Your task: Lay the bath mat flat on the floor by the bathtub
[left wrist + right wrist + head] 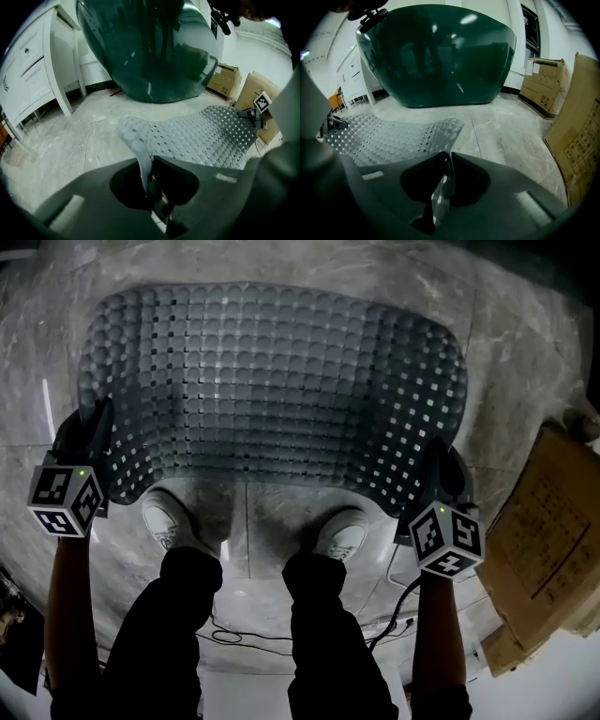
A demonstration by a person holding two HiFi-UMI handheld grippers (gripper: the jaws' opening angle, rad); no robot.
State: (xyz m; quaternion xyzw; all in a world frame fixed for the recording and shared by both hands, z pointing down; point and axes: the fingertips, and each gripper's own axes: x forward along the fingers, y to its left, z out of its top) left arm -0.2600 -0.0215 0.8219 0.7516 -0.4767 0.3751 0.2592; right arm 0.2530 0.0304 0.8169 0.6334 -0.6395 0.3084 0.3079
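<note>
Grey perforated rubber bath mat (272,390) is spread out above the pale marble floor (272,512), in front of the big dark green bathtub (436,56). Left tool (146,161) is clamped on one near corner and right tool (446,157) on the other (white sneakers (169,521) poke out below the near edge).

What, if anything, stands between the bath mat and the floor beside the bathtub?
Nothing visible: the pale marble floor between the grey perforated rubber mat and dark green bathtub looks bare; brown cardboard boxes stand aside.
</note>
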